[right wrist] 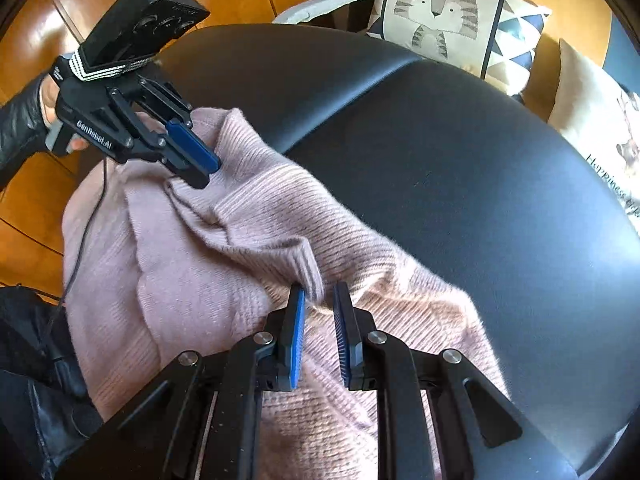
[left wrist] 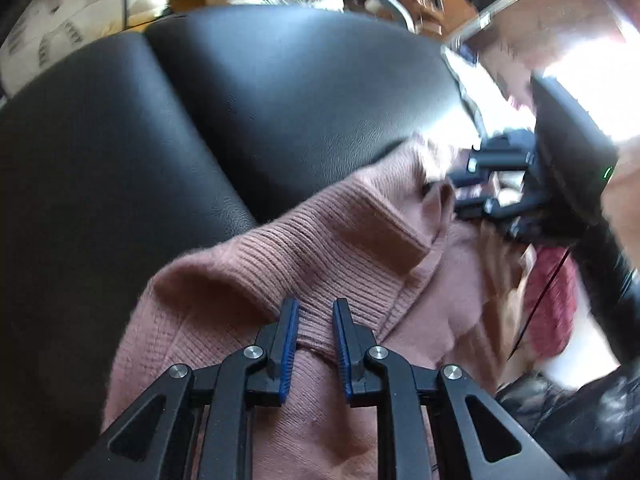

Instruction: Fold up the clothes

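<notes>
Pink knit sweater point(right wrist: 240, 240), pinched at its ribbed edge by both the left gripper point(right wrist: 200, 164) and right gripper point(right wrist: 319, 300), could slip free on the slick black leather seat point(right wrist: 440, 160).

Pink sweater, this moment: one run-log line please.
left tool: shut on pink sweater ribbed edge | right tool: shut on pink sweater | surface: black leather seat | fold: unfinished

Pink ribbed-knit sweater point(right wrist: 224, 248), rumpled, lying on black leather seat point(right wrist: 460, 168); occupies the 6 to 9 o'clock portion of right wrist view. Ribbed band point(left wrist: 320, 248) raised in a loose fold, running toward 2 o'clock in left wrist view. Body spills over the near seat edge.
</notes>
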Tool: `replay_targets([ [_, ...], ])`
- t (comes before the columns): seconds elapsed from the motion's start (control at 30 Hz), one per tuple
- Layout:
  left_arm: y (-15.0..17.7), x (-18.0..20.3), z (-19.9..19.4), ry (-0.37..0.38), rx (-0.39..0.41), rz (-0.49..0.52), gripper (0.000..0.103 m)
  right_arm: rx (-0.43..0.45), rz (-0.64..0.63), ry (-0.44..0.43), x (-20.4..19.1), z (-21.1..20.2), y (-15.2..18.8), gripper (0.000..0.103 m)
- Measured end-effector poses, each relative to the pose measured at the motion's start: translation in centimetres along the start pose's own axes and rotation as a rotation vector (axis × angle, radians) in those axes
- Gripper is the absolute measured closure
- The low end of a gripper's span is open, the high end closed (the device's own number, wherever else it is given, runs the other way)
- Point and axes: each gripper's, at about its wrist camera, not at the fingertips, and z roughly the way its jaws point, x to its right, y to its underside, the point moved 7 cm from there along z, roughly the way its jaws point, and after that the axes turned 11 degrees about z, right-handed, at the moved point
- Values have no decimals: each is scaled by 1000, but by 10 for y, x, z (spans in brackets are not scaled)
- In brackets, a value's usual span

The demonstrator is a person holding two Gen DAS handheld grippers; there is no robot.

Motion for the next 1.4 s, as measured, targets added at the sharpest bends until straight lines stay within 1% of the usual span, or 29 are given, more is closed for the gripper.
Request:
replay_targets([
  [0.03,0,-1,-1,-1,10,-14,86,10,11,-2,1,-3,0,85],
  [0.1,1,-1,-2,-13,24,-23,86,43,53,-4,6,-13,-1,76],
  [0.13,2,0,-2,-25,27,-18,86,65,81,-5,9,-20,-2,70],
  [0.27,3,2,-4,-62,41,-28,86,195,197,-29,18,-54,-19,70],
  [0.33,1,1,-5,-78,52,-44,86,245,237,-27,13,-63,-35,70],
  [0.37,0,0,-6,-85,59,-56,86,239,248,-25,8,-58,-43,70],
  [0.43,4,-2,-4,-102,65,-66,86,184,231,-32,-6,-35,-43,70],
  [0.53,10,-5,-5,-135,62,-52,86,99,209,-40,-26,-1,-40,70],
  [0.6,15,-8,-6,-149,62,-53,86,30,211,-28,-23,14,-26,70],
  [0.63,20,-13,-7,-160,57,-57,86,11,201,-21,-20,19,-17,74],
  [0.67,24,-18,-7,-172,51,-62,85,22,179,-19,-16,17,-12,77],
  [0.7,29,-21,-10,-150,75,-63,85,30,153,14,-11,13,-8,78],
  [0.73,33,-25,-11,-133,88,-69,85,37,120,88,-3,10,-5,78],
  [0.77,37,-29,-12,-114,104,-86,87,46,95,134,2,9,-3,78],
  [0.87,40,-33,-13,-105,122,-109,90,58,99,138,8,8,-2,78],
  [0.93,38,-30,-13,-124,114,-100,90,55,83,159,5,7,-2,78],
  [0.97,37,-29,-14,-145,110,-99,90,54,80,166,4,6,-1,78],
  [1.07,34,-27,-29,-231,124,-111,89,69,134,143,1,-3,-5,78],
  [1.13,28,-17,-40,-228,167,-112,89,112,167,116,-1,-15,-8,78],
  [1.2,18,-1,-47,-211,198,-81,88,135,191,89,-4,-23,-10,78],
  [1.3,2,24,-56,-185,243,-33,84,135,214,50,-9,-26,-11,78],
  [1.37,-10,37,-37,-158,214,-24,83,129,244,41,-10,-20,-13,75],
  [1.4,-10,38,-24,-156,182,-33,83,125,263,36,-10,-17,-14,75],
])
